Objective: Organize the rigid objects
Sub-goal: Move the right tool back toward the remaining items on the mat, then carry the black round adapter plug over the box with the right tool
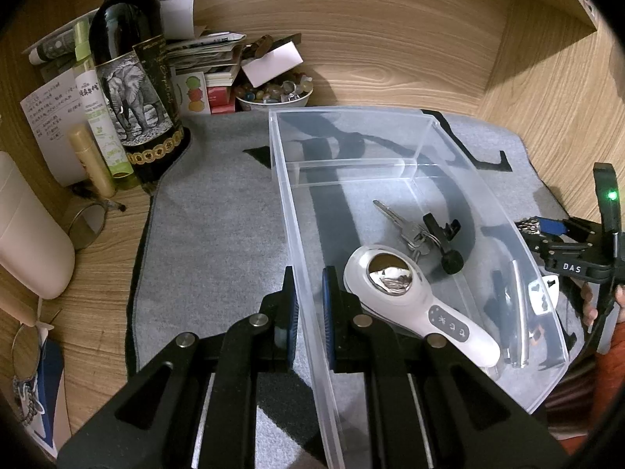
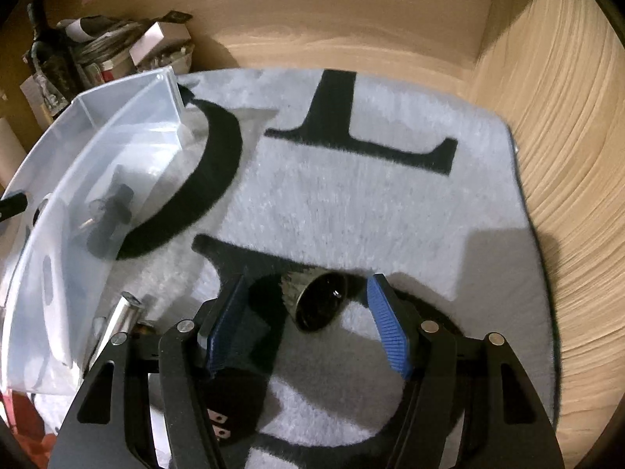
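Wood-grain desk and wall panels boxed in the whole corner, and a grey fleecy mat with big black letters (image 2: 351,203) covered the working patch; clutter crowded the far left, a dark wine bottle with an elephant label (image 1: 133,90) and a white bowl of coloured pebbles (image 1: 273,93) among it.

On the mat stood a clear plastic bin with a divider (image 1: 390,133); its near compartment already held a white handheld device with a round mirrored face (image 1: 410,297), a bunch of metal keys (image 1: 410,230) and a small black clamp-like part (image 1: 445,238).

The left gripper (image 1: 310,305) was pinching the bin's near wall, one blue pad on each side of the plastic; that seemed to steady it.

The right gripper (image 2: 308,308) stood half spread, pointing steeply down over a small dark cone-shaped object with a ribbed silvery end (image 2: 316,301); the object lay on its side on the mat between the pads, and neither pad appeared to touch it, though the view was blurred.

My worry was the shape; a tapered, rounded piece could squirt out or roll once the pads closed, more so if they met it off-centre or on the slope; the soft pile could also let a pad snag. If the left pinch tugged while the right hand worked, the light bin could tip or slide, spilling what was already sorted.
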A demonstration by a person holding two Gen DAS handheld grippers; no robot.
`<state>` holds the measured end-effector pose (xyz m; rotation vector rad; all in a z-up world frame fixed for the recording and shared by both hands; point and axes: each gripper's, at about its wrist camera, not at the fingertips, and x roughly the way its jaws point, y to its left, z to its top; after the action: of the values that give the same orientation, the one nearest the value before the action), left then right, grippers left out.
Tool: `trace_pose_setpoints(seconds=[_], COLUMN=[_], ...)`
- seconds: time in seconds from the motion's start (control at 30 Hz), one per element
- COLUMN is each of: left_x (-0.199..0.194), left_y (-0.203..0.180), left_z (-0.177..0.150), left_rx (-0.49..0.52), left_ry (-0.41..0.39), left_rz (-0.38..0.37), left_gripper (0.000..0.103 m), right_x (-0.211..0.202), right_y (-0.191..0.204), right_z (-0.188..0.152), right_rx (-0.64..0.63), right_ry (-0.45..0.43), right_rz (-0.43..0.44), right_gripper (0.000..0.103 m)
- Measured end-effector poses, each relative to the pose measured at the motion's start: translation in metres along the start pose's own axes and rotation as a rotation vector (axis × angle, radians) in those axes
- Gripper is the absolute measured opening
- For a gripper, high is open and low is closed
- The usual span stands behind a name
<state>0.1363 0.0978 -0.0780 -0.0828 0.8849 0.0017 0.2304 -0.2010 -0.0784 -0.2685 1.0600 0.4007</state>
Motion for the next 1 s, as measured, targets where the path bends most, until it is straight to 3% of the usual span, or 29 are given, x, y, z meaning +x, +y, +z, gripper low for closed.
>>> trace_pose_setpoints(seconds=[0.1,0.17,0.6,1.0], left_x=[0.0,0.0,0.0,0.0], left_y=[0.0,0.0,0.0,-0.001], left_z=[0.0,0.0,0.0,0.0], left_rx=[0.0,0.001,-0.001,0.001], left_ry=[0.001,0.0,0.001,0.001], left_rz=[-0.001,0.0,-0.001,0.001], left_gripper=[0.01,0.01,0.01,0.01], right_x=[0.002,0.001,-0.017,-0.068], right_y=[-0.002,-0.002,0.006,0.046], right_z=[-0.002,-0.002,0.009,0.043], right_rx=[0.002,0.001,-0.021,-0.123], right_ry=[-0.011,-0.017,-0.088,-0.256], right_rz=[-0.002,0.006,0.008,0.049], right_gripper=[0.047,0.033,0.033,0.033])
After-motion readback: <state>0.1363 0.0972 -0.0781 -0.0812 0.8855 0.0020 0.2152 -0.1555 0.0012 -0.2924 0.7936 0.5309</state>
